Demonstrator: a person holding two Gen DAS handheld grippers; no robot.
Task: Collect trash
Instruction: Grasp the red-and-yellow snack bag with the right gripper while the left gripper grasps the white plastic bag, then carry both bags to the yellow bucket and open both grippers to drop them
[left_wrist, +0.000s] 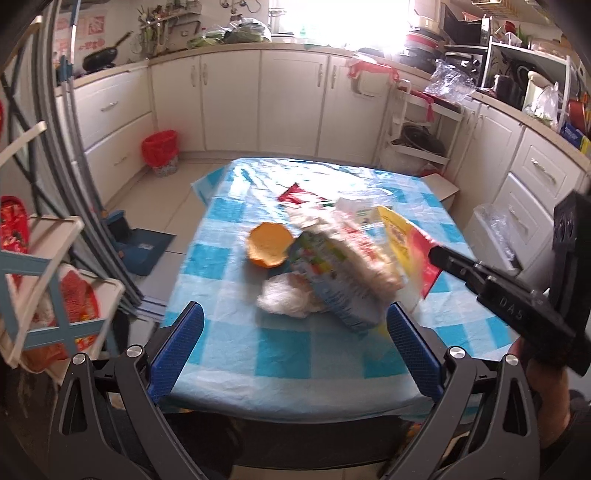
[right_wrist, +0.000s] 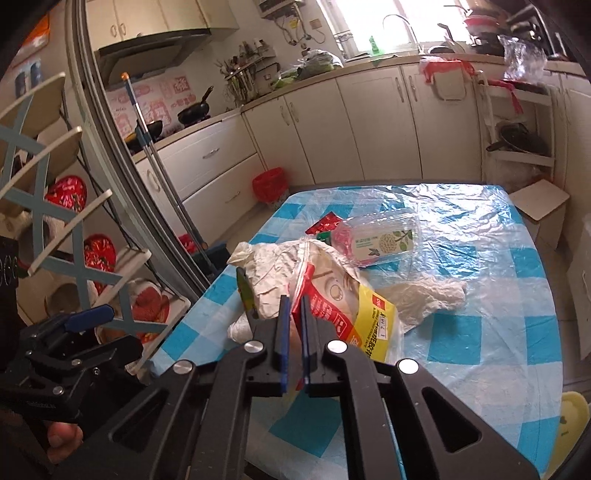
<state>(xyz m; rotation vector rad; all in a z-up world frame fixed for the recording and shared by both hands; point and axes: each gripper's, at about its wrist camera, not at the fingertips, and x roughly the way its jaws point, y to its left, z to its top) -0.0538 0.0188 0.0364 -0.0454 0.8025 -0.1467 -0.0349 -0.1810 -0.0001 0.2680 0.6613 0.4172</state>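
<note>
Our right hand-held gripper (right_wrist: 293, 306) pinches the light, crinkly bag (right_wrist: 343, 310) at its edge, while our left hand-held gripper (left_wrist: 295, 325) gapes empty above the tabletop (left_wrist: 236, 343).

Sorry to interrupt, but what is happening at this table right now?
A person is clearing trash off a checkered table with two handheld grippers. The right gripper has closed on a red-and-yellow zip bag in the pile. The left gripper hovers open near a crumpled tissue; an orange peel lies untouched.
</note>
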